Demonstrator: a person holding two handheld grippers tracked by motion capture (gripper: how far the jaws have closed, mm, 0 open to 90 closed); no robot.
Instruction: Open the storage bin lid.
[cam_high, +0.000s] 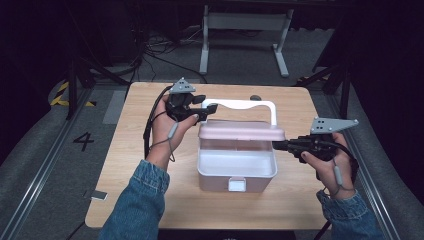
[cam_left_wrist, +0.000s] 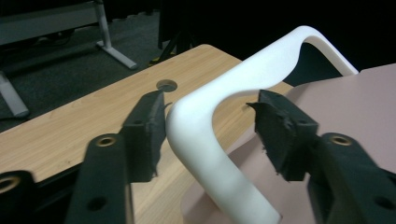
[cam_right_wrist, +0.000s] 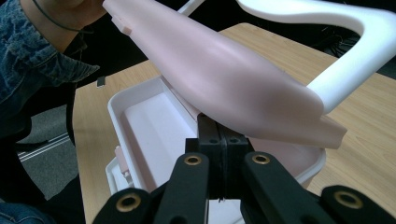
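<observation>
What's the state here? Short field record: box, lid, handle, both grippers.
box: pale pink box, open, on wooden table
lid: pink lid, raised above box
handle: white handle, on lid
left gripper: left gripper, jaws open either side of handle's bend, pads not pressing
right gripper: right gripper, jaws shut, tips under lid's edge
latch: white latch on box front

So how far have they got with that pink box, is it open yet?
Partly. The pink lid is already lifted off the white box, so the inside shows. In hand: the right gripper, jaws shut, props the lid's edge from below, while the left gripper sits open around the white handle without pressing it. Left to do, probably: swing the lid fully back.
</observation>
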